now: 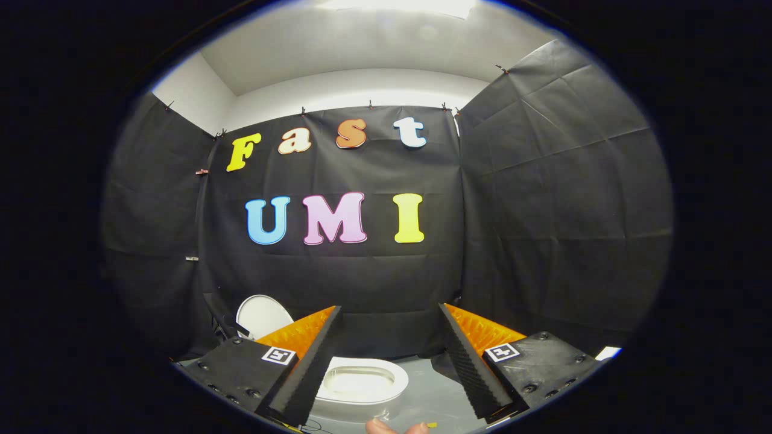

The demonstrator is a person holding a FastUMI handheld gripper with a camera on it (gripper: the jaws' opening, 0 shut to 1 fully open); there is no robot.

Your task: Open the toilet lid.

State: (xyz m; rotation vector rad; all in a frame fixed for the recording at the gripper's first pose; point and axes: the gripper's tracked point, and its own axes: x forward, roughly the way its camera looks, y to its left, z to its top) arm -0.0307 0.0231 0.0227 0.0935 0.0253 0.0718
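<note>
The gripper (389, 313) is held up high with its two fingers spread wide apart, and nothing sits between them but air. The fingers (307, 367) point toward the back wall of the booth, a big sheet of black cloth (338, 283) hung up with little clips.

Down low, in the gap between the fingers and a bit past them, is a white, shiny toilet bowl (362, 383) with a rounded rim. The hole in the middle is open to see. It stands on a smooth grey floor (431, 392).

The round white toilet lid (260, 314) is beyond the left finger, near the bottom of the black cloth. It stands up, tilted back, and shows its flat white face. Part of it hides behind the finger, so how it joins the bowl cannot be seen. The fingers do not touch the lid or the bowl; both are well apart from them.

At the very bottom, between the fingers, two fingertips of a person's hand (395, 428) peek in

More black cloth hangs on both sides, and above it is a plain white wall (362, 87) and ceiling
</note>
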